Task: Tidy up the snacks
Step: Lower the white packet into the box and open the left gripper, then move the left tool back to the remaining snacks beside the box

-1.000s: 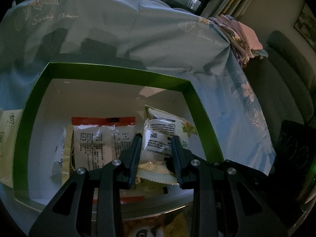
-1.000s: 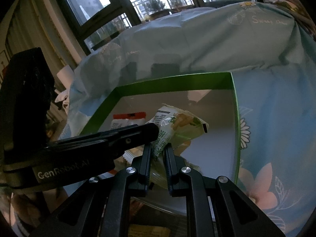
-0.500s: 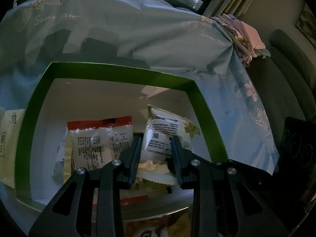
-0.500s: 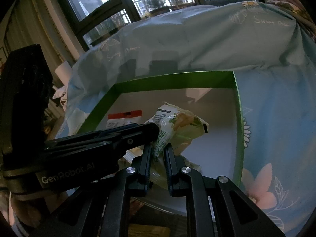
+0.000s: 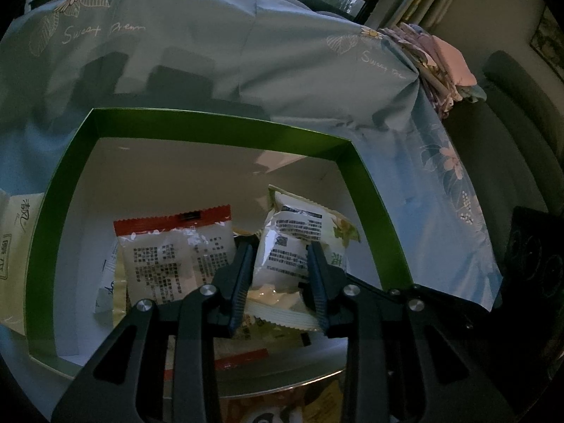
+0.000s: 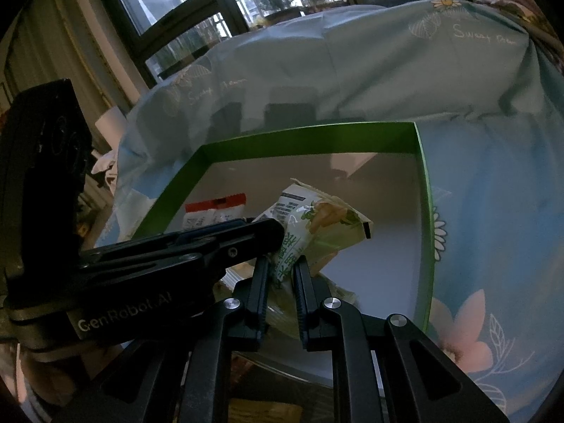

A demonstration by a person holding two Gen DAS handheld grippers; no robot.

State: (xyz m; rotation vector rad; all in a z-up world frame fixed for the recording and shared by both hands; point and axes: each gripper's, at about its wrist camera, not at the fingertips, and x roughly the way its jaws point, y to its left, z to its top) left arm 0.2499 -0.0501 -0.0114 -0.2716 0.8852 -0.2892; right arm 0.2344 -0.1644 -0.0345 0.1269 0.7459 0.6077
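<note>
Two grippers share one green-and-white snack packet (image 6: 317, 225) over the green box (image 5: 373, 190): our right gripper (image 6: 282, 282) pinches its edge, our left gripper (image 5: 280, 271) is opening around it, pads seemingly still touching. Light, crinkly, slippery film; we'd hold the sealed seam.

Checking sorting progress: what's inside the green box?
Inside the green box: a red-topped packet and a green-white packet. More wrappers lie beneath them, mostly covered.
</note>
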